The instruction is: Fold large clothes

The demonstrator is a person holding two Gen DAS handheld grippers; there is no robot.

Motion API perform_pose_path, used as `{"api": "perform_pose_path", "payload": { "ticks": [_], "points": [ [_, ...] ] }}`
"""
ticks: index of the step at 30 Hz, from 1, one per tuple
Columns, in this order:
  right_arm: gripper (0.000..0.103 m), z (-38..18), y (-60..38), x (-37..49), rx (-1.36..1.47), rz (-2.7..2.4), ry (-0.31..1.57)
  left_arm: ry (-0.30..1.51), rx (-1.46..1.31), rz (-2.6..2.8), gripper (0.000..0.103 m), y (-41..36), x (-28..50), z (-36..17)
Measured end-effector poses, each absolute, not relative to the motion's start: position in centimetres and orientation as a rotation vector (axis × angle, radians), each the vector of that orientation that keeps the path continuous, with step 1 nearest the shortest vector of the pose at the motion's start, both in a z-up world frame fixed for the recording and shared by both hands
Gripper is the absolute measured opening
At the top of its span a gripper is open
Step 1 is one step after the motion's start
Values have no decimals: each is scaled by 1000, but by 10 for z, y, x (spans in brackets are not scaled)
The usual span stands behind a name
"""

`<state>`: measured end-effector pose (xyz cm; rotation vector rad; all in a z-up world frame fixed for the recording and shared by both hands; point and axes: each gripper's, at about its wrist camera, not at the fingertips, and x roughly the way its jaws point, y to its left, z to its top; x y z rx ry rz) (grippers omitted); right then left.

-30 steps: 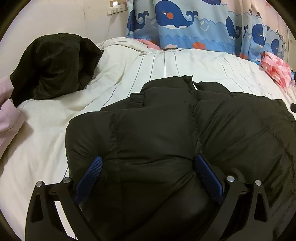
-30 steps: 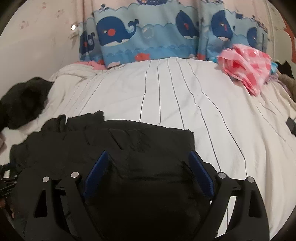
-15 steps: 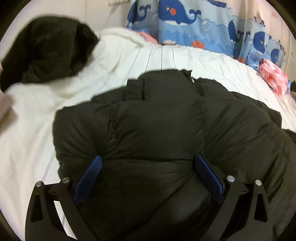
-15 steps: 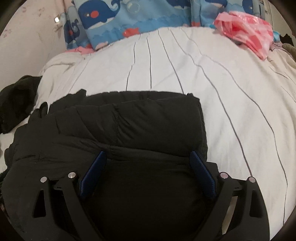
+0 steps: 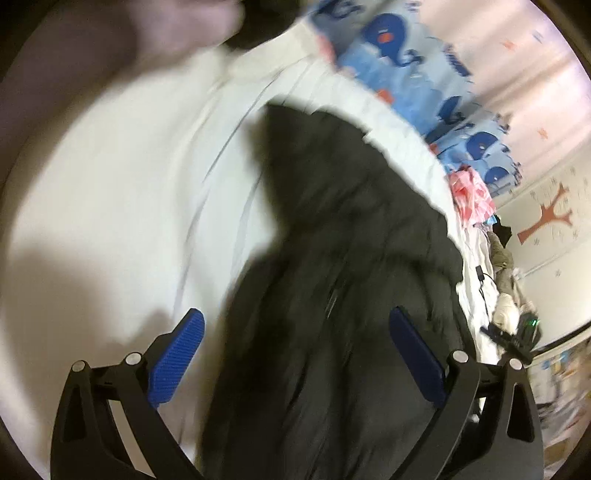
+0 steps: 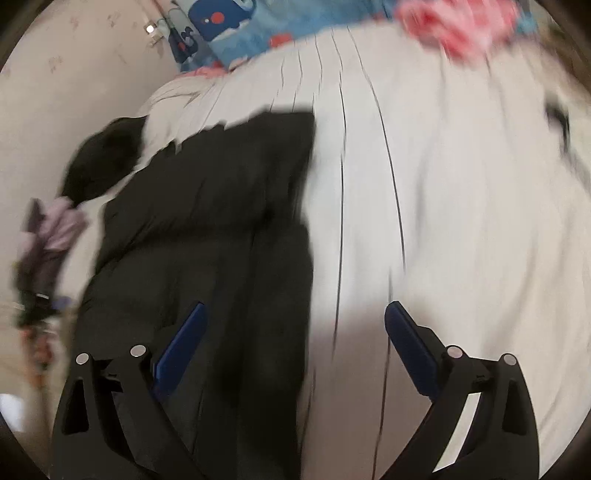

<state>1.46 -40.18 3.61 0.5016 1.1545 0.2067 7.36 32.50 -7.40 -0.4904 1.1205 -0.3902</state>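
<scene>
A black puffer jacket (image 5: 351,258) lies folded on the white striped bed sheet (image 5: 129,184). My left gripper (image 5: 295,339) hangs above the jacket's left edge with its blue pads wide apart and nothing pressed between them. In the right wrist view the jacket (image 6: 221,221) fills the left half. My right gripper (image 6: 295,328) stands over the jacket's right edge and the sheet (image 6: 443,184). Its jaws are opening and its pads touch nothing. Both views are blurred by motion.
Another black garment (image 6: 103,162) and a lilac one (image 6: 55,229) lie at the bed's left side by the wall. A pink plastic bag (image 6: 454,26) sits at the far right, under a whale-print curtain (image 5: 399,62). Clutter lies beyond the bed's right end (image 5: 509,314).
Both grippers have swung outward from over the jacket's middle. The left view has rolled and now takes in the jacket's left edge, the right view its right edge. The jacket lies still.
</scene>
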Motion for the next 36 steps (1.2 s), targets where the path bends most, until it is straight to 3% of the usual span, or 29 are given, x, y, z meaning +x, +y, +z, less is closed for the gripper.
{"api": "perform_pose_path", "payload": {
  "ticks": [8,14,20,21,22,24,25,28,36],
  "points": [
    [94,12,-385,-80,741,400,1257,1207,-758,-563,96,337,-26,-125],
    [95,25,-368,-91,864,602,1224,1151,-858,-730,96,317,-39,-107],
    [95,21,-347,-99,737,583,1340,1377,-625,-544,94,283,-20,-129],
    [94,23,-345,-101,748,588,1332,1363,-614,-541,85,279,-21,-124],
    [77,24,-344,-103,766,596,1315,1351,-617,-545,70,277,-20,-119],
    [29,25,-337,-105,801,611,1283,1316,-662,-556,48,275,-19,-104],
    [22,27,-335,-105,781,585,1284,1300,-676,-560,35,274,-18,-96],
    [13,47,-341,-105,836,570,1174,1261,-680,-561,20,267,-13,-71],
    [10,126,-349,-93,1012,629,845,1042,-719,-654,11,260,-20,31]
  ]
}}
